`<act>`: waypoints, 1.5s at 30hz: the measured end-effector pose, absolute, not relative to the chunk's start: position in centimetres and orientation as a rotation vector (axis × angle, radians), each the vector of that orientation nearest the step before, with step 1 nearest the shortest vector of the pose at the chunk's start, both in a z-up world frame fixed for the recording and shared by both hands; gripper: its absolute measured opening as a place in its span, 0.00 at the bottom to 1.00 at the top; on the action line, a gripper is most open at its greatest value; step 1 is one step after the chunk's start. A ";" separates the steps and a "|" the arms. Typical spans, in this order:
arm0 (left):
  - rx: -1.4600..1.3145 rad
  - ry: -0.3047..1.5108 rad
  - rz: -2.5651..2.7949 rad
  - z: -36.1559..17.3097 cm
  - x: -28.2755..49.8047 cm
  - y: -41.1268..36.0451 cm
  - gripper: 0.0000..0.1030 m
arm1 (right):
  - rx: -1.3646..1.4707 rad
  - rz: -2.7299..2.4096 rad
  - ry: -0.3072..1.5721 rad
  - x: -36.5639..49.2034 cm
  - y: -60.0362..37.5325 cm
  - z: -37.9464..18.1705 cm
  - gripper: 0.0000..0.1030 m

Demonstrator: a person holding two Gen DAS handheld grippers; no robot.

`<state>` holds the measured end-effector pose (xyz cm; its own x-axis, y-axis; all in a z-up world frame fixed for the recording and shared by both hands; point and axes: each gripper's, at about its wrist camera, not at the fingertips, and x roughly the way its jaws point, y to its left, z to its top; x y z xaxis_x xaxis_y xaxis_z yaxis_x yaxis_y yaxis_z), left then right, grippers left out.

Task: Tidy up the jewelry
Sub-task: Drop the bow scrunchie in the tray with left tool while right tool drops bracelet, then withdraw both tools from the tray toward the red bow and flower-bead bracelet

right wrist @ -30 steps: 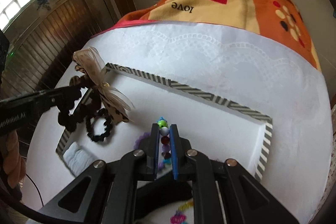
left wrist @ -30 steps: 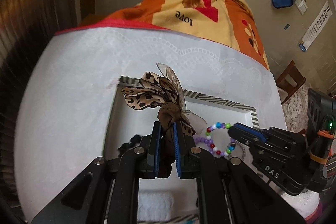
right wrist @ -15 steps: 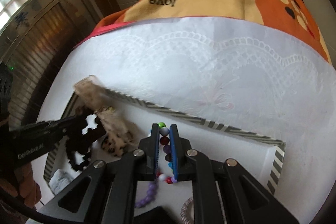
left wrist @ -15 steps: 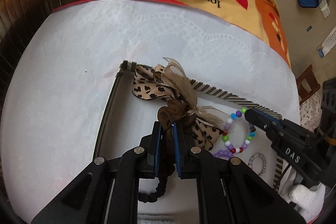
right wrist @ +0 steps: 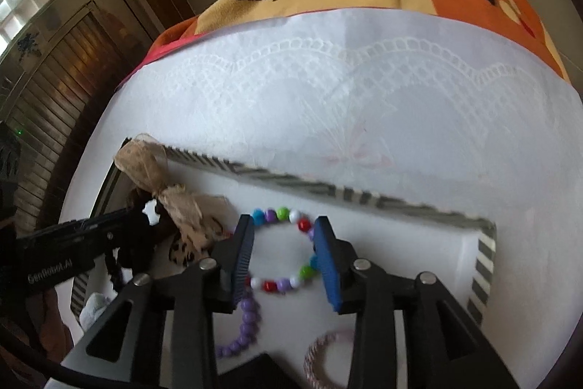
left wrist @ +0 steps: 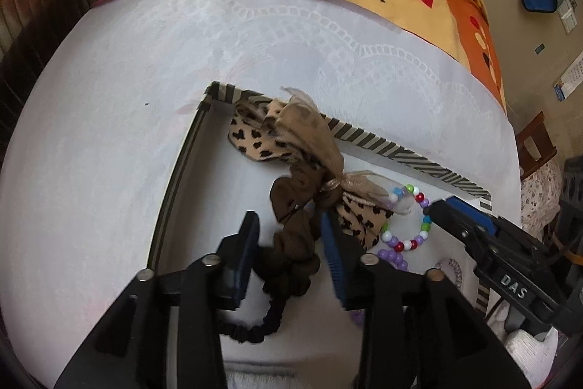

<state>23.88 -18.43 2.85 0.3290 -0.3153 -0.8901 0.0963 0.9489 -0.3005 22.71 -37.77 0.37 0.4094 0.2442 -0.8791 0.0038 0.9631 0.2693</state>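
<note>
Both grippers, left [left wrist: 289, 250] and right [right wrist: 282, 250], have just spread their jaws and grip nothing: the scrunchie [left wrist: 295, 243] and bead bracelet [right wrist: 282, 248] now lie released in the tray [right wrist: 482, 254], so both look placed. Purple beads [right wrist: 246, 319] and a black tie [left wrist: 255, 329] lie nearer; the leopard bow [left wrist: 255, 141] rests against the far rim.
</note>
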 end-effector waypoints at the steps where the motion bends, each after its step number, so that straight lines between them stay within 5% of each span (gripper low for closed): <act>1: -0.204 1.208 -0.272 2.9 23.7 -18.4 0.28 | 0.246 0.151 1.142 22.2 -37.9 0.6 0.39; 16: -0.150 1.093 -0.253 8.9 18.3 -16.8 0.30 | 0.267 0.149 1.075 14.4 -37.6 5.7 0.49; 45: -0.055 1.063 -0.299 10.6 4.8 -18.9 0.30 | 0.305 0.047 1.084 -0.6 -36.1 7.6 0.56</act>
